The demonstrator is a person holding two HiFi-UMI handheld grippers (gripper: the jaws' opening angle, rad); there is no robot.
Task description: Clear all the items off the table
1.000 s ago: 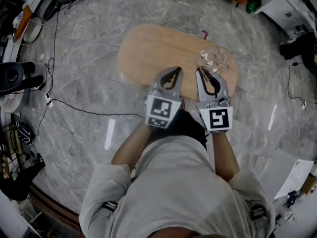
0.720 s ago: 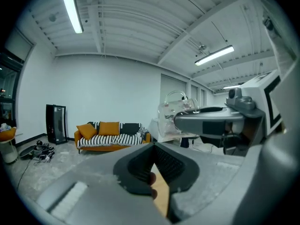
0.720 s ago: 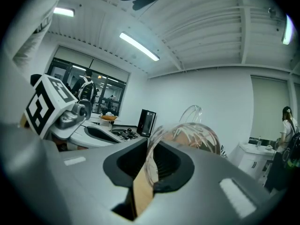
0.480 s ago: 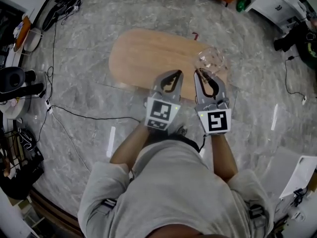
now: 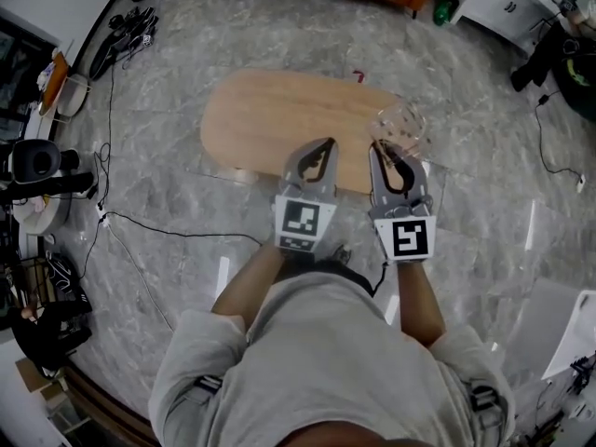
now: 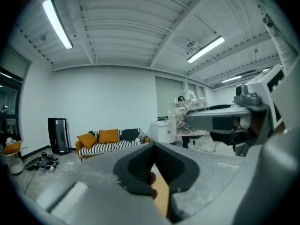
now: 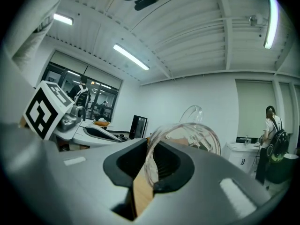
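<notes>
An oval wooden table [image 5: 270,119] stands on the marble floor with its top bare. My right gripper [image 5: 384,147] is shut on the rim of a clear glass mug [image 5: 402,125], held over the table's right end. The right gripper view shows the mug's wall [image 7: 187,136] pinched between the pads of that gripper [image 7: 151,148], with the handle up. My left gripper [image 5: 322,145] hovers beside it, shut and holding nothing. Seen from the left gripper [image 6: 152,146], its tips meet and the mug [image 6: 187,112] shows at the right.
Black cables [image 5: 140,203] trail over the floor at the left. A striped sofa with orange cushions [image 6: 110,139] stands beyond the table, and a white cabinet [image 5: 503,3] at the far right. A person [image 7: 272,125] stands far off in the right gripper view.
The table has slid a little up and left in the head view. Both grippers keep their pose and the mug stays in the right one.
</notes>
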